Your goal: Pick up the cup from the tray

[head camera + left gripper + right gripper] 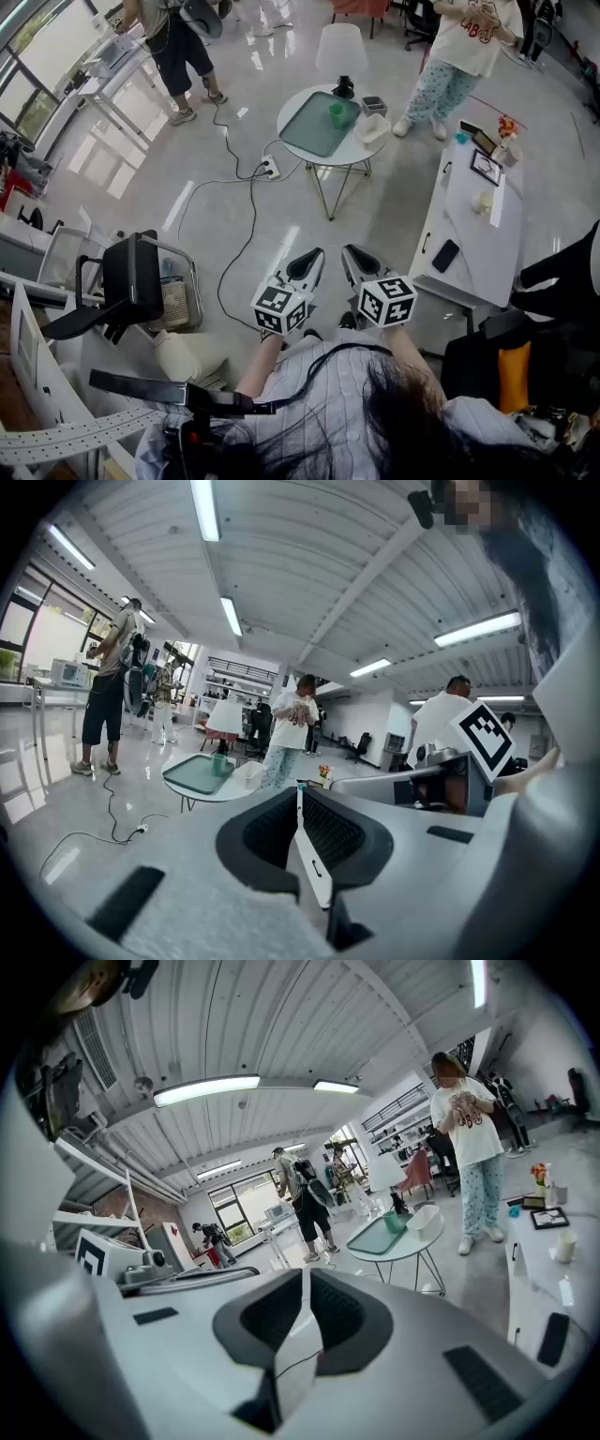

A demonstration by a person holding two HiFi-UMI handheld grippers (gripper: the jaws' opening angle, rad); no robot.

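**Cup well ahead, both claws closed**

Head view: the cup (337, 114) stands upright at the tray's (309, 133) far edge, well apart from your left gripper (315, 255) and right gripper (351, 251). Neither looks nearer.

Left gripper view: jaws together, empty, cup ahead-left.

Right gripper view: jaws together, empty, cup ahead-right.

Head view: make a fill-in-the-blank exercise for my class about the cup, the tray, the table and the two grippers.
1. The cup standing on the tray is ___ in colour.
2. The tray lies on a white table whose top is ___ in shape.
3. The jaws of the left gripper and the right gripper are ___, with nothing between them.
Missing words: green; round; shut.
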